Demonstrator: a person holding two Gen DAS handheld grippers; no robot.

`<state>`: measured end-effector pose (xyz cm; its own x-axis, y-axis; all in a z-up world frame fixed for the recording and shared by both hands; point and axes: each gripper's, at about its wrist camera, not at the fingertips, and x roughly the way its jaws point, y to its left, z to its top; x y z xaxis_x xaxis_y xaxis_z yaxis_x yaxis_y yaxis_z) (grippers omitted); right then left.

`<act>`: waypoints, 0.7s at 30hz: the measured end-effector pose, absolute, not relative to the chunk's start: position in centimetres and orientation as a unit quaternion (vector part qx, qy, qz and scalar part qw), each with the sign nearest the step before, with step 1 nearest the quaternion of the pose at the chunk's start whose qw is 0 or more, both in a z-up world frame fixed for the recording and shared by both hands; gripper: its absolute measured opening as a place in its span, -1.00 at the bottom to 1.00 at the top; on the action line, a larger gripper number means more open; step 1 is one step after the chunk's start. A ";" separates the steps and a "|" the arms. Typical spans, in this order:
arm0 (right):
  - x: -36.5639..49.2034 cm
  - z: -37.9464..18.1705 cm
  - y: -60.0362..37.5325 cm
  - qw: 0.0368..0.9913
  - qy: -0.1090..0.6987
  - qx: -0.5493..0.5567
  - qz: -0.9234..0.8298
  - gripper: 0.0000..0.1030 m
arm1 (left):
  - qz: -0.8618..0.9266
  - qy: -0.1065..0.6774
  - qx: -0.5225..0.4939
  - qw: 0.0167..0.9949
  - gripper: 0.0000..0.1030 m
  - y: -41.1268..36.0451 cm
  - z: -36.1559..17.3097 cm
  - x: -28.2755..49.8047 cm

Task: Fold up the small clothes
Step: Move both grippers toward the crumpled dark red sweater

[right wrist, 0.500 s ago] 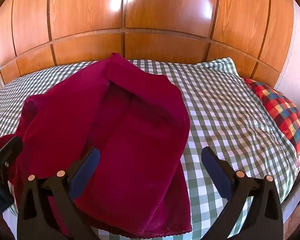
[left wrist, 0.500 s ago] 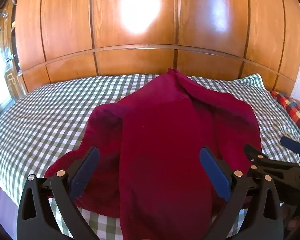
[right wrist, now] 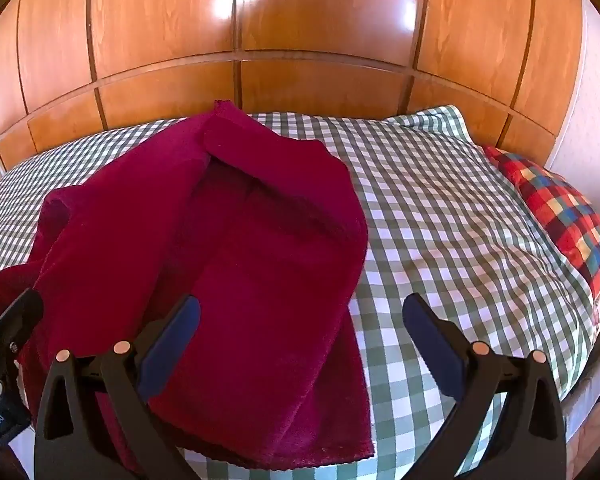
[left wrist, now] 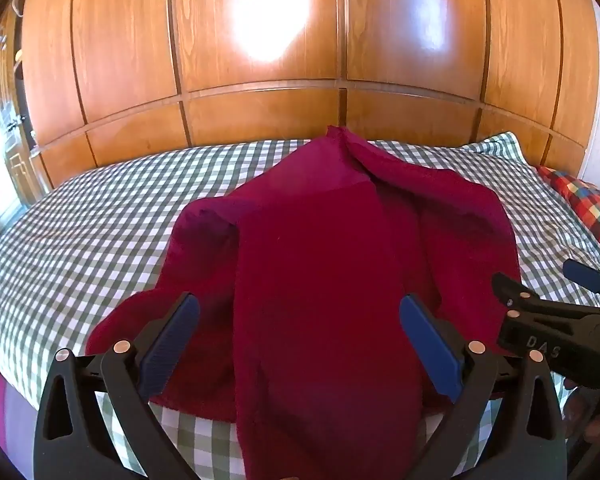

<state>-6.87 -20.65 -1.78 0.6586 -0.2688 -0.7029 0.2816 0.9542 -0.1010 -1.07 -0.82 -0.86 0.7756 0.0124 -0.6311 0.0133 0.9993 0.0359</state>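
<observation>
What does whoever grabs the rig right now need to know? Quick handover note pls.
Left gripper: open, empty, hanging over the near middle of the dark red garment.
Right gripper: open, empty, over the garment's right edge.
Garment lies on the green checked bedcover, its sides flapped loosely inward, lumpy, near hem at the bed's edge. Plaid pillow sits far right.
Done: a rough inward fold of the sides, at most.
Left: tidy the sides, fold it up lengthwise.
</observation>
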 end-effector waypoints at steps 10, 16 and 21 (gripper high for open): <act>-7.5 -1.7 -21.4 0.905 0.390 0.017 -0.167 0.96 | -0.010 0.336 0.035 0.941 0.93 -1.2 -1.0 -1.5; -7.5 -1.7 -22.0 0.903 0.392 0.022 -0.173 0.96 | -0.018 0.338 0.039 0.940 0.93 -1.4 -1.1 -1.5; -7.6 -1.7 -22.5 0.902 0.393 0.026 -0.177 0.96 | -0.028 0.342 0.048 0.938 0.93 -1.7 -1.4 -1.6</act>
